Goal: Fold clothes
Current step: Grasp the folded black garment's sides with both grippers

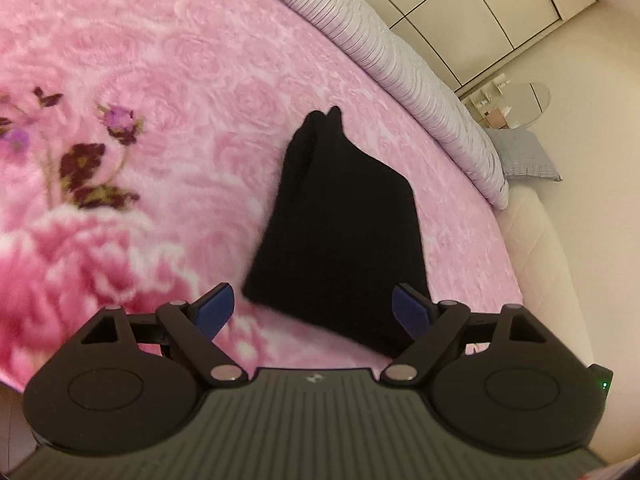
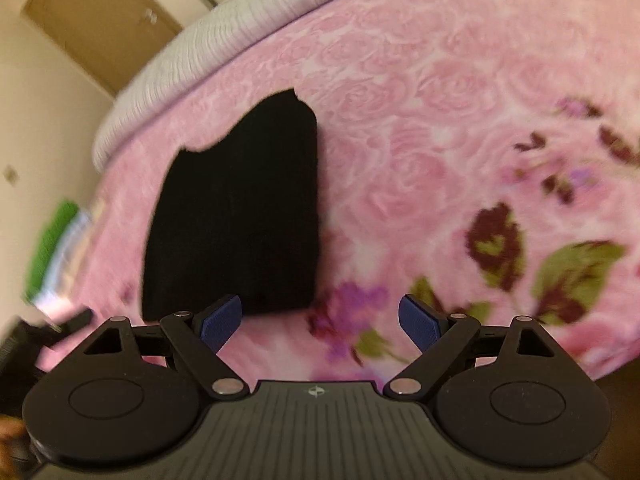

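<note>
A folded black garment lies flat on the pink floral blanket of a bed. My left gripper is open and empty, hovering over the garment's near edge. In the right wrist view the same black garment lies left of centre on the blanket. My right gripper is open and empty, just right of the garment's near corner; its left blue fingertip overlaps the garment's lower edge in the view.
A striped grey bedcover runs along the blanket's far edge, with a checked pillow and white wardrobe doors beyond. A stack of folded green and light clothes sits at the bed's left edge. A brown door stands behind.
</note>
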The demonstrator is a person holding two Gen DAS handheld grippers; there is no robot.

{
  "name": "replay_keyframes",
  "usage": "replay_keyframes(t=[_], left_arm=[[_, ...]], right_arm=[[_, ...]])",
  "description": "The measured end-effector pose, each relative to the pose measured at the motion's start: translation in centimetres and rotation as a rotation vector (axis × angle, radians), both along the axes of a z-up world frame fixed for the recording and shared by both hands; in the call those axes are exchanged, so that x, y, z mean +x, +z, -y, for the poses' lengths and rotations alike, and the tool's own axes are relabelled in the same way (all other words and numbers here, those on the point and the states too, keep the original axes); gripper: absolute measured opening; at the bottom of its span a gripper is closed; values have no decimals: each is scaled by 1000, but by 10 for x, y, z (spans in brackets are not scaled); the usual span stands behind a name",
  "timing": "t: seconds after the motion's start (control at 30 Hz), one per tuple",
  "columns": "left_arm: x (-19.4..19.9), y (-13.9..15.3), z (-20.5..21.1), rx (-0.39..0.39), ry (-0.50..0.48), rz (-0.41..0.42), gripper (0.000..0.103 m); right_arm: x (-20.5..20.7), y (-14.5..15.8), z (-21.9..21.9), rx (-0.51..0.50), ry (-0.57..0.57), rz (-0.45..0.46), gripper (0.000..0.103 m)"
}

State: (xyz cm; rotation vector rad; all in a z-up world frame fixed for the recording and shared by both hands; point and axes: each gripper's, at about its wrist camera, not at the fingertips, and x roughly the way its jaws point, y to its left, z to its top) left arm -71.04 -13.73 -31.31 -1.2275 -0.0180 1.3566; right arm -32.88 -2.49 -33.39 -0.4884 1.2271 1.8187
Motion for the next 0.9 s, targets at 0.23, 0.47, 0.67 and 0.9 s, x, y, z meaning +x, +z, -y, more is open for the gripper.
replay_keyframes(t=[0.23, 0.47, 0.67, 0.9], left_arm=[[-20, -33, -48, -31, -46, 78, 80], [-33, -60, -90, -45, -114, 154, 69], [-38, -79, -113, -45, -168, 285, 54], [-33, -89, -133, -43, -206, 332, 48]], right_arm=[[2, -19, -46, -52, -47, -150, 89], [-7, -42, -81, -102, -55, -228, 88], [-14, -57, -104, -143, -30, -307, 83], [-25, -69, -129, -184, 28, -352, 80]])
